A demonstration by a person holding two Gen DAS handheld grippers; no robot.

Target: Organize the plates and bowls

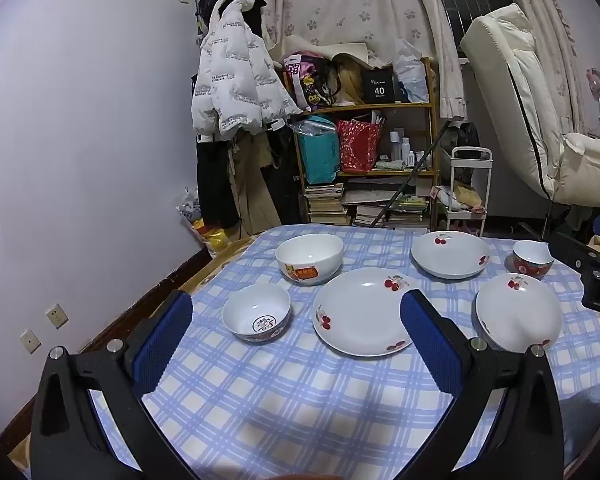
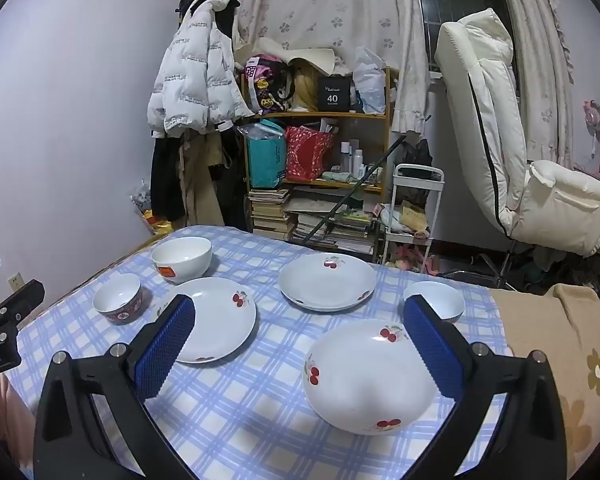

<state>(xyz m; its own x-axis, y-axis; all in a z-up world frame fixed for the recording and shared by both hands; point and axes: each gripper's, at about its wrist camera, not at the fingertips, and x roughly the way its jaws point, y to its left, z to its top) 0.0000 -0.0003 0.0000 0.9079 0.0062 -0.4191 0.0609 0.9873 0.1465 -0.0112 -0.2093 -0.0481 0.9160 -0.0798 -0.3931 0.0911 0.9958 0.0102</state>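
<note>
Three white cherry-print plates lie on the blue checked tablecloth [image 1: 260,400]: a middle plate [image 1: 364,312] [image 2: 220,316], a far plate [image 1: 450,254] [image 2: 327,281] and a near right plate [image 1: 518,312] [image 2: 370,376]. A large white bowl [image 1: 309,253] [image 2: 182,258] stands at the far left. A small white bowl with a blue pattern [image 1: 256,313] [image 2: 118,299] stands left. A small red bowl [image 1: 533,258] [image 2: 434,301] stands right. My left gripper [image 1: 296,344] is open above the cloth, in front of the small patterned bowl and the middle plate. My right gripper [image 2: 300,344] is open over the near right plate.
A cluttered shelf [image 1: 364,160] with books and bags stands behind the table. A white jacket [image 1: 236,76] hangs at the back left. A white reclining chair [image 2: 520,152] stands at the right. A brown floral blanket [image 2: 560,340] covers the table's right end.
</note>
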